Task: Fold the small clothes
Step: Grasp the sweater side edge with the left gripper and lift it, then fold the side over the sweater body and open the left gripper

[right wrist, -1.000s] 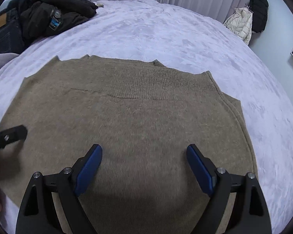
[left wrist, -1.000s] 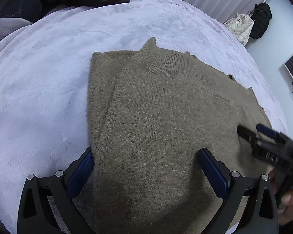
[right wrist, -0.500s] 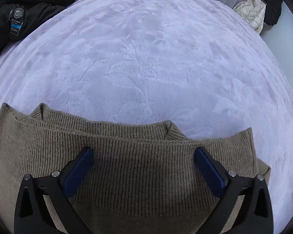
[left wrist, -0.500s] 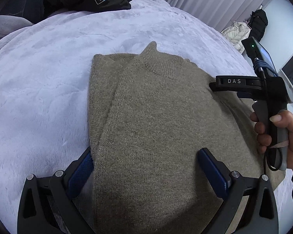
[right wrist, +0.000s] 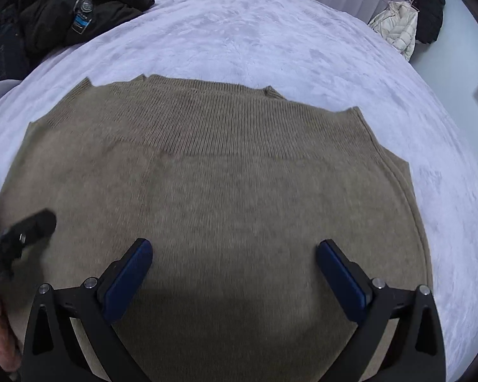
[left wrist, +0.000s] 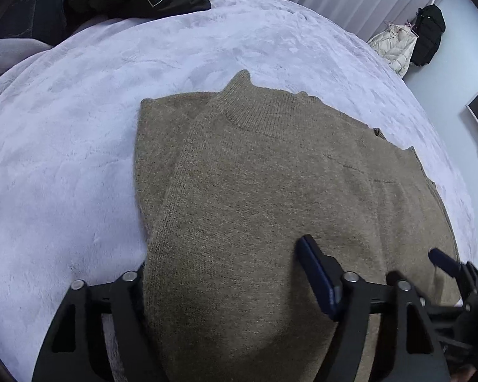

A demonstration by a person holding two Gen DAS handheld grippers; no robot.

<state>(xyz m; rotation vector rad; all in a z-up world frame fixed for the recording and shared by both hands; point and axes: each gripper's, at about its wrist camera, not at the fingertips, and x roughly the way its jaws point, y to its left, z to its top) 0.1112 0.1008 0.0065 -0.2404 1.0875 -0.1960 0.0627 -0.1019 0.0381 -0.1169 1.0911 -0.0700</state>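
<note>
The right gripper (right wrist: 234,269) has swung back, fingers released; the left gripper (left wrist: 221,273) is closing around one sweater (left wrist: 271,191).

The left tongs (left wrist: 221,265) are closing around the near edge of the olive sweater (left wrist: 271,172) on the lilac blanket (left wrist: 63,165).

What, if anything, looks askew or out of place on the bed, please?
Nothing stands out. The olive-brown knitted sweater lies flat and folded on the pale lilac plush blanket; a heap of black clothes sits at the far corner.
</note>
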